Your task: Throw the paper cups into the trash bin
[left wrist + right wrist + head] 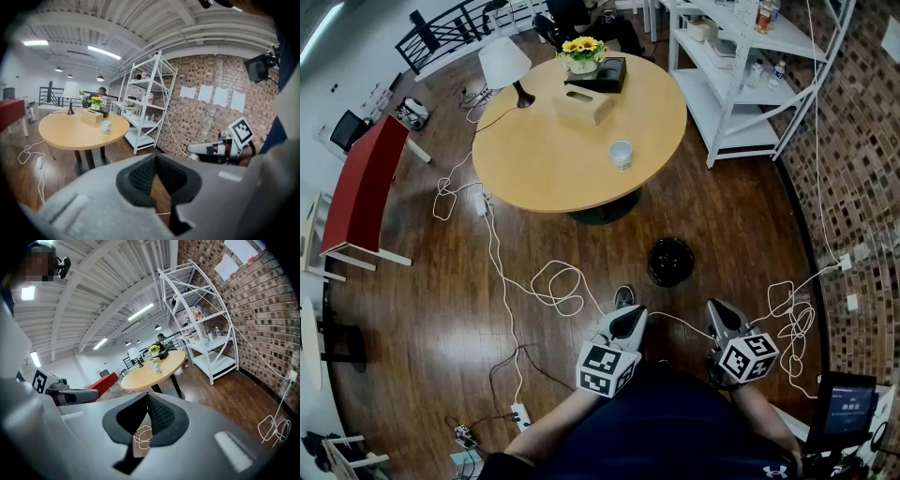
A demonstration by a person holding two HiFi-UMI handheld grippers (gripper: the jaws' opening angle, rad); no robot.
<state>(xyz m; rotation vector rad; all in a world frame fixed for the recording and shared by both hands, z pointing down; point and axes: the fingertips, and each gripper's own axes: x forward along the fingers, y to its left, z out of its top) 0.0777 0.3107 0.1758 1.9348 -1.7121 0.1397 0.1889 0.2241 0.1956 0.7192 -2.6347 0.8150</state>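
Note:
A white paper cup (622, 155) stands upright on the round wooden table (534, 169), toward its right side. It also shows in the left gripper view (106, 127) and, small, in the right gripper view (157, 366). A black round trash bin (670, 262) sits on the floor between the table and me. My left gripper (630, 315) and right gripper (718, 311) hang side by side close to my body, short of the bin and far from the cup. Both are shut with nothing between the jaws.
On the table are a tissue box (583, 105), a lamp (506, 66) and a pot of yellow flowers (583, 52). A white shelf unit (741, 66) stands at the right by the brick wall. White cables (553, 281) trail over the wooden floor. A red table (361, 187) is at the left.

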